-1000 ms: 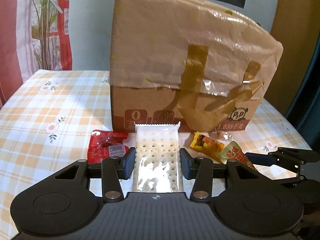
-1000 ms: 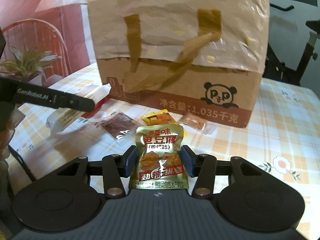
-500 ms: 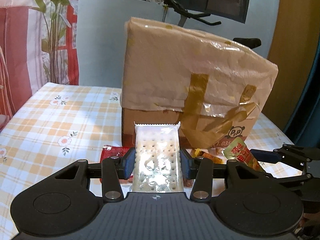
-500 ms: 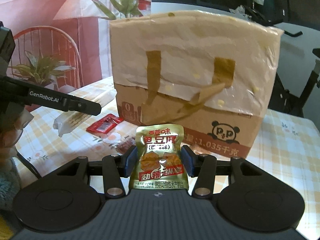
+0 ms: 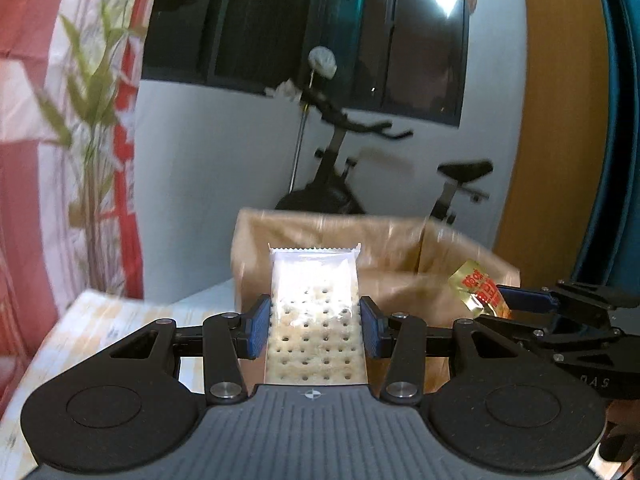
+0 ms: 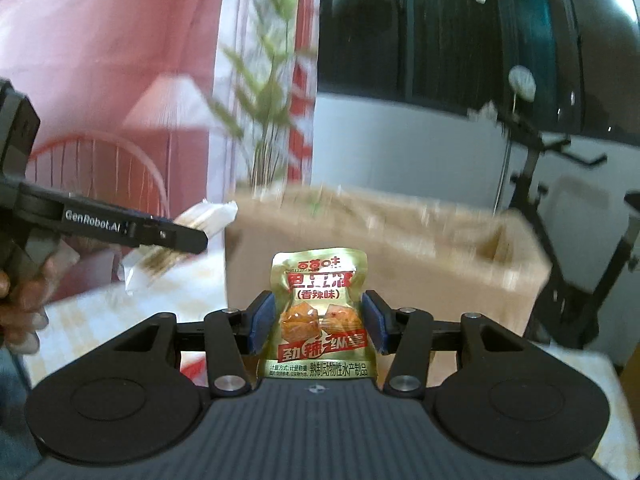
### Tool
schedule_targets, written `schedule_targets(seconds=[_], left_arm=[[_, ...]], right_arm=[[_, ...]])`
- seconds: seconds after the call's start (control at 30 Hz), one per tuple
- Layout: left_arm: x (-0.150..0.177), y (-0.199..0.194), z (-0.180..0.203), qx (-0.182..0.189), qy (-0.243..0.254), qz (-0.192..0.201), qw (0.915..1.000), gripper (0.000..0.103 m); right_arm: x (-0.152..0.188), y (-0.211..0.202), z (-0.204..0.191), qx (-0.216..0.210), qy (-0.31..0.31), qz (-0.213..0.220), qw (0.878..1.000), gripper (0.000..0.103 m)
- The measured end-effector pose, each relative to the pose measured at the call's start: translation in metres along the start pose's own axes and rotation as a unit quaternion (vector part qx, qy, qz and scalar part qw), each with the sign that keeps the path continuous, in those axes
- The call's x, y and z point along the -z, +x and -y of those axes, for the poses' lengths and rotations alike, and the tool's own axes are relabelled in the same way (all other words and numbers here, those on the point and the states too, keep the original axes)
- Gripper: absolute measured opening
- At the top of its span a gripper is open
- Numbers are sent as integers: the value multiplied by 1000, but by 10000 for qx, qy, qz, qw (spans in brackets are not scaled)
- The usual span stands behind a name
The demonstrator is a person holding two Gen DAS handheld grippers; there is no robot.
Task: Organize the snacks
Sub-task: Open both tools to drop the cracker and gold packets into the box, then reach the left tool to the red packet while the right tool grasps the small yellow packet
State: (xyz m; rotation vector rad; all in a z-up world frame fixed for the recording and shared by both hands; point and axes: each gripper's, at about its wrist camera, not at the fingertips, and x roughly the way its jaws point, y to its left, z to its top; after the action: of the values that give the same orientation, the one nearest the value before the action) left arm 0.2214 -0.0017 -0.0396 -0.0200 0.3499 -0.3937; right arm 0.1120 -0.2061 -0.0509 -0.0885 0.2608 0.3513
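Observation:
My left gripper [image 5: 315,326] is shut on a clear pack of crackers [image 5: 315,320] and holds it high, level with the top edge of the tall cardboard box [image 5: 400,264]. My right gripper [image 6: 318,326] is shut on a gold snack packet with red print [image 6: 320,312], also raised near the top of the box [image 6: 400,256]. The right gripper and its gold packet [image 5: 478,286] show at the right of the left wrist view. The left gripper [image 6: 168,236] with the cracker pack [image 6: 176,240] shows at the left of the right wrist view. The snacks on the table are out of view.
An exercise bike [image 5: 360,176] stands behind the box against a white wall. A plant [image 6: 272,120] and a red and white curtain [image 5: 40,160] are at the left. The checked tablecloth [image 5: 100,328] shows below, left of the box.
Both grippers have risen with their packets from table level to the top of the box. The table snacks have dropped out of view.

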Motion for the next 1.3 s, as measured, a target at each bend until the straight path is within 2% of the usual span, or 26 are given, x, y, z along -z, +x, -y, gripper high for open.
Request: schedule_targets(seconds=[0.13,0.2,0.3,0.43,0.5,0.67,0.77,0.83,1.07,1.3], left_arm=[[-36,22,5,80,74,298,9995,49],[-49,41,8,82,153,357,9992,49],[-63,77,7,151,-21,145,9998,49],[-68,120,17,-83,296,-63,9995,49],[-68,139,17,-78,291,-246,9992,49],[-67,164,12,16,262,-572,9980,49],[-62,169,7,119,252,-689,9972,58],[-60,167,6,107,246,-690,9973,70],[-56,147,0,11,216,-658,9976,71],[-53,99,-7,-131,111,-515,9985,71]], right_arm=[[-36,10,20,70,211,316,9993,51],[-49,18,31,162,291,326,9989,51],[-62,35,47,356,343,212,9986,51],[-68,60,65,694,425,-91,9966,51],[-68,70,74,800,486,-295,9952,51],[-59,86,88,948,616,-633,9916,52],[-54,92,93,1099,665,-772,9887,57],[-51,95,95,1189,656,-871,9869,59],[-48,89,92,1236,714,-910,9856,59],[-48,61,76,937,797,-606,9906,59]])
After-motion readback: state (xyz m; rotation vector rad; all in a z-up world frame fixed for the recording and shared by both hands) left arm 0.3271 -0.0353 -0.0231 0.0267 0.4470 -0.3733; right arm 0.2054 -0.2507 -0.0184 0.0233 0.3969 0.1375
